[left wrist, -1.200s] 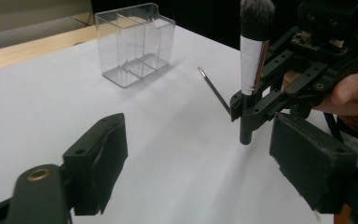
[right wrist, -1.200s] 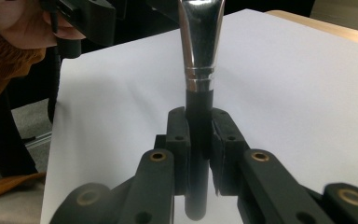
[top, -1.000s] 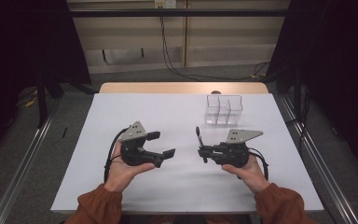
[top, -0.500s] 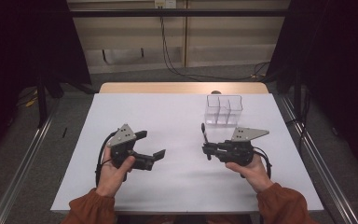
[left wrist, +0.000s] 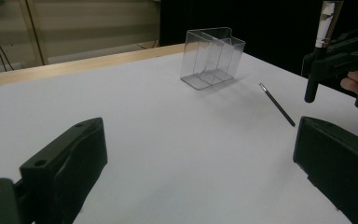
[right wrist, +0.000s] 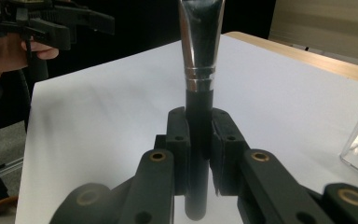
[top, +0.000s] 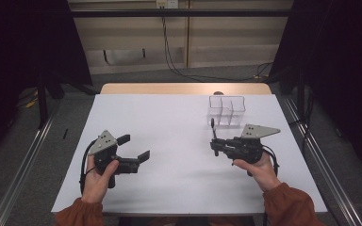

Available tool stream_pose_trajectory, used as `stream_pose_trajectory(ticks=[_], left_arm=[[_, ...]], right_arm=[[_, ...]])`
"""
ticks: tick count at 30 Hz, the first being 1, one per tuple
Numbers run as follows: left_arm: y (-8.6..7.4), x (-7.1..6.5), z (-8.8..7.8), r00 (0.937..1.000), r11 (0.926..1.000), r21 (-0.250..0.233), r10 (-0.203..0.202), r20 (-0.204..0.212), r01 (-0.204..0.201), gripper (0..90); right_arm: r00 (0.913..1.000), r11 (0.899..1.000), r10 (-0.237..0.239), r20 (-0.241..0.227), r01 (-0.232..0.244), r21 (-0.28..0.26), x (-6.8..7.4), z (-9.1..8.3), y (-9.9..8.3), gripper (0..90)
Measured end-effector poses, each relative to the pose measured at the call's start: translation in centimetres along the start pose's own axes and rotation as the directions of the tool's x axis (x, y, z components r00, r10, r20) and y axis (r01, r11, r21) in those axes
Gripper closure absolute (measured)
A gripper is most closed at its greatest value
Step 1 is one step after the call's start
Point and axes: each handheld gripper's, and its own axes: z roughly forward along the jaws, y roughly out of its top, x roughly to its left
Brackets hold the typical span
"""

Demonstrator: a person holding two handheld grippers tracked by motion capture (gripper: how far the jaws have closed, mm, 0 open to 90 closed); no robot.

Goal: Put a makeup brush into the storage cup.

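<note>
Two grippers hang over the white table [top: 179,117]. My right gripper [top: 213,143] pinches a makeup brush [right wrist: 199,65] by its black handle, silver ferrule upward, just in front of the clear compartment organiser [top: 226,110]. My left gripper [top: 134,147], well apart, has just been opening and stands spread with nothing between its jaws. A thin dark stick, perhaps a pencil [left wrist: 277,104], lies near the organiser.
</note>
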Motion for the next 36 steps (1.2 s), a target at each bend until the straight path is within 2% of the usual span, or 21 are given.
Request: stream_pose_trajectory(ticks=[5,12,16,18,26,34,36], left_arm=[[-0.7,0.1,-0.8,0.9985,0.9996,-0.015,0.024,-0.048,-0.025,2.9],[-1.5,0.6,-2.3,0.9967,0.9985,-0.029,0.044,-0.068,-0.046,2.4],[-2.2,0.9,-3.3,0.9955,0.9982,-0.053,0.020,-0.092,-0.025,2.3],[-2.5,1.0,-3.6,0.9961,0.9986,-0.052,0.007,-0.088,-0.011,2.4],[-3.5,1.1,-4.9,0.9962,0.9992,-0.037,0.011,-0.086,-0.014,1.9],[-4.0,1.8,-6.1,0.9903,0.9985,-0.055,-0.003,-0.139,-0.005,1.7],[-3.9,1.8,-6.0,0.9895,0.9985,-0.053,0.010,-0.144,-0.017,1.7]], right_arm=[[0.9999,1.000,0.000,0.016,0.000,-0.009,-0.2,-0.5,0.1,79.8],[0.9991,1.000,0.002,0.043,-0.002,-0.018,-0.6,-1.2,0.3,79.9],[0.9981,1.000,-0.003,0.062,0.005,-0.031,-1.0,-1.7,0.7,79.9],[0.9975,0.999,-0.003,0.070,0.006,-0.035,-1.1,-2.0,0.8,79.9],[0.9941,0.998,0.010,0.108,-0.003,-0.062,-2.1,-3.0,1.2,79.8],[0.9911,0.998,0.016,0.132,-0.007,-0.067,-2.7,-3.0,1.4,79.9],[0.9904,0.998,0.013,0.138,-0.004,-0.067,-2.9,-3.0,1.6,79.8]])
